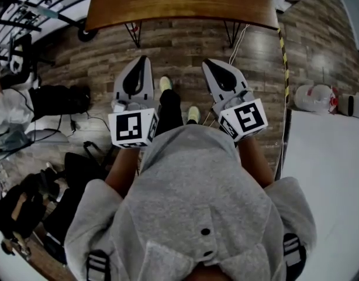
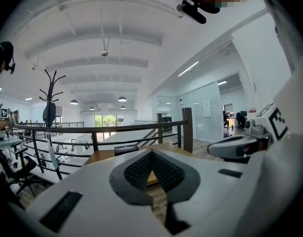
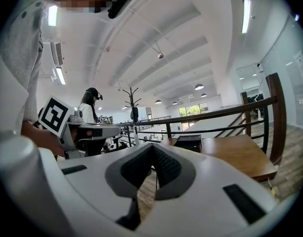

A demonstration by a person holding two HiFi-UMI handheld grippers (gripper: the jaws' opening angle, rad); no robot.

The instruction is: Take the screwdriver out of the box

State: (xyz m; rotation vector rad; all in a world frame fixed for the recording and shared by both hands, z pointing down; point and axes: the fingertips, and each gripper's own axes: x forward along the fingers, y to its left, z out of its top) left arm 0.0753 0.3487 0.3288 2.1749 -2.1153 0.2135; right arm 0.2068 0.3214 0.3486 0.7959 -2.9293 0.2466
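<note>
Left gripper (image 1: 142, 59) and right gripper (image 1: 208, 62) are both clenched with nothing between the jaws. They are held side by side over the wooden floor (image 1: 179, 43) and point toward the tabletop (image 1: 179, 4). A black box (image 3: 187, 142) sits on the tabletop, well apart from both grippers. The screwdriver can't be made out.
</note>
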